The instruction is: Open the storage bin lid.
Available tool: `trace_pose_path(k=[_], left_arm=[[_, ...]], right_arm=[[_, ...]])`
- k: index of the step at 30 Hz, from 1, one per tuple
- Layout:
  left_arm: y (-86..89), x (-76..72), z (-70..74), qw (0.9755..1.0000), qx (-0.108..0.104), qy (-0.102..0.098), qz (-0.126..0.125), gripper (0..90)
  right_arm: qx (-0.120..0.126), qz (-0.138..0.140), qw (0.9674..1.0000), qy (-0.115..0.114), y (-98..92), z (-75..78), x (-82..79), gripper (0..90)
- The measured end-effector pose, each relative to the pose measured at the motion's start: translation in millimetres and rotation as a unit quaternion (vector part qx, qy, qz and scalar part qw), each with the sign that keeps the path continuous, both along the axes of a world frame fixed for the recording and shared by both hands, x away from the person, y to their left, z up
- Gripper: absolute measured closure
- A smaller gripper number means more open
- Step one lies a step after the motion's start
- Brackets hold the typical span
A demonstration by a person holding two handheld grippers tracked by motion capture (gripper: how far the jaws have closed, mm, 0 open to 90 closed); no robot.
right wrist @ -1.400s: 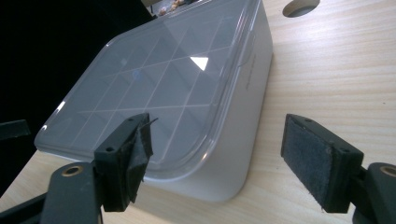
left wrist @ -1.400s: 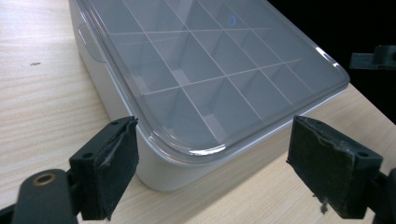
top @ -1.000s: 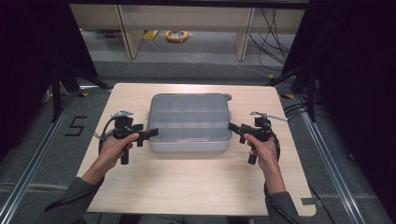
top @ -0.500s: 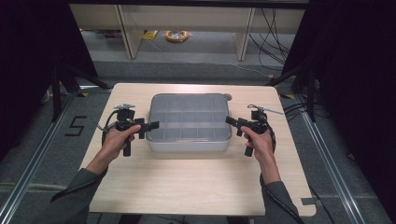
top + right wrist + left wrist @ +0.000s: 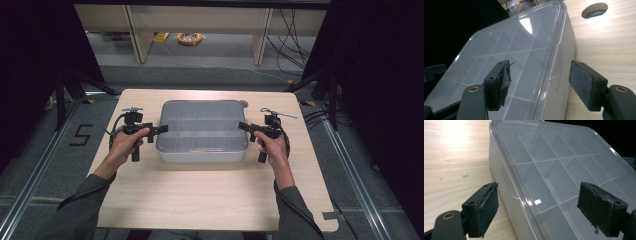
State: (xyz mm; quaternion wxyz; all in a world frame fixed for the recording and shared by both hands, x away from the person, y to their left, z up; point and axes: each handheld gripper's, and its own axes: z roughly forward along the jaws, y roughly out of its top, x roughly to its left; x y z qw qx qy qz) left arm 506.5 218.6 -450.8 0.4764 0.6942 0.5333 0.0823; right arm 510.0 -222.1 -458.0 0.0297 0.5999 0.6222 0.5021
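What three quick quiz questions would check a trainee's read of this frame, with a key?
1. True or false: the clear lid is on the compartment box.
2. The left gripper is: A) open astride the lid's edge, B) shut on the lid, C) lying on the table.
3. What is cut into the table behind the box?

Key: 1 true. 2 A. 3 A round hole. The right gripper, jaws just closing, straddles the opposite edge.
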Motion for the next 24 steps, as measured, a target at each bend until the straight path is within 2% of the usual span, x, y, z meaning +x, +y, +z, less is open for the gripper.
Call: trace_pose_path(k=[1,3,4,5,6,7,8,9,10,11,12,13,14,15,16,17,19,20,21,22,23,24], left_arm=[[-0.1,1.4,-0.6,1.0,0.001,0.002,0.0,16.4],[-0.5,3.9,-1.9,1.0,-0.002,0.005,0.0,17.2],[-2.0,6.8,-4.8,0.9999,0.0,0.01,0.002,17.4],[-2.0,6.8,-4.8,0.9999,0.0,0.01,0.002,17.6],[-3.5,10.3,-9.1,0.9998,-0.001,0.019,0.001,18.0],[-4.2,12.2,-11.1,0.9998,-0.003,0.021,0.002,18.2],[-4.6,14.1,-12.6,0.9997,0.0,0.022,0.004,18.9],[-5.3,15.8,-14.4,0.9998,0.001,0.022,0.006,19.9],[-5.5,17.2,-15.8,0.9997,0.002,0.024,0.004,20.4],[-5.2,18.4,-17.2,0.9997,-0.001,0.026,0.001,20.5],[-5.2,19.0,-17.8,0.9996,-0.006,0.027,0.002,20.4],[-5.3,19.4,-17.8,0.9996,-0.009,0.027,0.001,21.7],[-5.4,20.1,-17.5,0.9996,-0.01,0.025,-0.002,23.6],[-5.4,20.1,-17.5,0.9996,-0.01,0.025,-0.002,25.4],[-5.5,20.6,-17.3,0.9997,-0.01,0.023,-0.004,25.4],[-6.8,21.9,-17.4,0.9996,-0.021,0.02,-0.005,31.3],[-7.0,22.2,-17.4,0.9995,-0.021,0.022,-0.005,33.5],[-6.2,22.0,-17.0,0.9995,-0.024,0.022,-0.005,34.7],[-6.2,22.0,-17.0,0.9995,-0.024,0.022,-0.005,36.4],[-3.9,21.2,-15.3,0.9993,-0.032,0.022,-0.001,38.8],[-3.5,21.0,-14.6,0.9993,-0.033,0.019,0.0,40.7],[-3.8,20.7,-14.3,0.9993,-0.032,0.017,0.001,41.3]], right_arm=[[-0.019,0.016,0.9993,-0.026,-3.1,-4.2,4.1,35.1],[-0.021,0.014,0.9993,-0.027,-2.1,-5.2,4.9,35.7],[-0.005,0.012,0.9999,-0.011,1.7,-6.0,5.4,36.1],[-0.005,0.012,0.9999,-0.011,1.7,-6.0,5.4,36.1],[0.005,0.013,0.9999,0.006,4.6,-5.7,5.5,36.8],[-0.001,0.01,0.9999,0.004,5.0,-6.6,6.6,37.0],[-0.008,0.017,0.9998,-0.011,4.0,-9.1,8.9,37.5],[0.006,0.006,0.9999,0.014,6.2,-7.6,7.3,38.0],[-0.003,0.006,1.0,-0.001,5.2,-10.3,8.9,38.9],[0.008,0.002,0.9999,0.012,6.5,-11.0,8.7,39.6],[0.022,0.0,0.9991,0.036,8.6,-10.5,7.5,39.8],[0.005,0.011,0.9999,0.002,5.1,-16.0,11.3,39.3],[0.017,-0.001,0.9997,0.018,7.6,-14.9,10.1,39.3],[0.017,-0.001,0.9997,0.018,7.6,-14.9,10.1,39.3],[0.014,0.001,0.9998,0.016,7.1,-14.9,10.7,39.7],[0.01,0.002,0.9999,0.004,6.4,-15.0,11.1,41.4],[0.014,0.002,0.9999,0.009,6.3,-14.2,10.4,41.8],[0.006,0.002,1.0,-0.004,4.7,-15.4,10.8,44.0],[0.006,0.002,1.0,-0.004,4.7,-15.4,10.8,44.0],[0.023,-0.008,0.9995,0.02,6.5,-12.4,8.3,45.1],[0.017,-0.002,0.9998,-0.008,4.5,-14.4,10.1,45.4],[0.02,-0.006,0.9997,-0.012,3.6,-13.2,9.7,46.8]])
